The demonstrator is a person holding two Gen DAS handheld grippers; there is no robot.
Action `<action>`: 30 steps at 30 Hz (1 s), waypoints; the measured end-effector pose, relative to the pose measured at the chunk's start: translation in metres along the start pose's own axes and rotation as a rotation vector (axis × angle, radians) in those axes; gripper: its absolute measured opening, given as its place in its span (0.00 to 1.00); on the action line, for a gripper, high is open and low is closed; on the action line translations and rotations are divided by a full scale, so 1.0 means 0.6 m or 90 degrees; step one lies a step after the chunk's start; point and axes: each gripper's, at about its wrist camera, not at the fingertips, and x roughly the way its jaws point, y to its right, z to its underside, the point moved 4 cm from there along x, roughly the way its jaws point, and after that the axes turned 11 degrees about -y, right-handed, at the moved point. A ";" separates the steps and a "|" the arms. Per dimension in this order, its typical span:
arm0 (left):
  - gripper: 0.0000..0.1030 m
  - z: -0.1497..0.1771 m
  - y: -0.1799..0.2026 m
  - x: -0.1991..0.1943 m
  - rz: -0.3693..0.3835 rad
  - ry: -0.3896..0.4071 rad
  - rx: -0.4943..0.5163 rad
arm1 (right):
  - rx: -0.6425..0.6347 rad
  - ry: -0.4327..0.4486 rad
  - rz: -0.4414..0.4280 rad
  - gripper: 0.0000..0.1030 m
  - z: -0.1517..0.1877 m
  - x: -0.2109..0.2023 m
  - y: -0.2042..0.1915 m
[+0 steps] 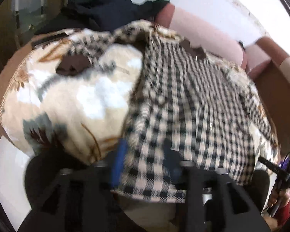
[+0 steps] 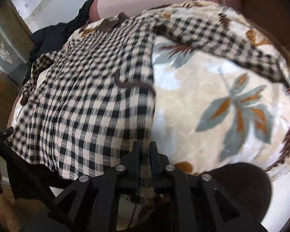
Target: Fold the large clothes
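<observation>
While both my claws [image 1: 145, 166] [image 2: 144, 150] pinch the shirt [image 2: 90, 100] hem, closed tight, its soft, light cloth sags ahead.

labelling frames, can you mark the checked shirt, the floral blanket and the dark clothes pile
checked shirt [image 2: 90, 96]: right wrist view, middle of its body.
floral blanket [image 2: 212, 100]: right wrist view, bare patch beside the leaf print.
dark clothes pile [image 1: 102, 9]: left wrist view, its centre.

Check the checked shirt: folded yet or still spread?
Spread, not folded. The checked shirt lies mostly flat on the floral blanket, one sleeve stretched out sideways. The right tool pinches its hem.
</observation>
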 end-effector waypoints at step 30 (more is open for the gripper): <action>0.09 -0.400 -0.335 0.128 0.061 0.133 -0.369 | -0.173 -0.056 0.018 0.31 -0.122 0.139 -0.263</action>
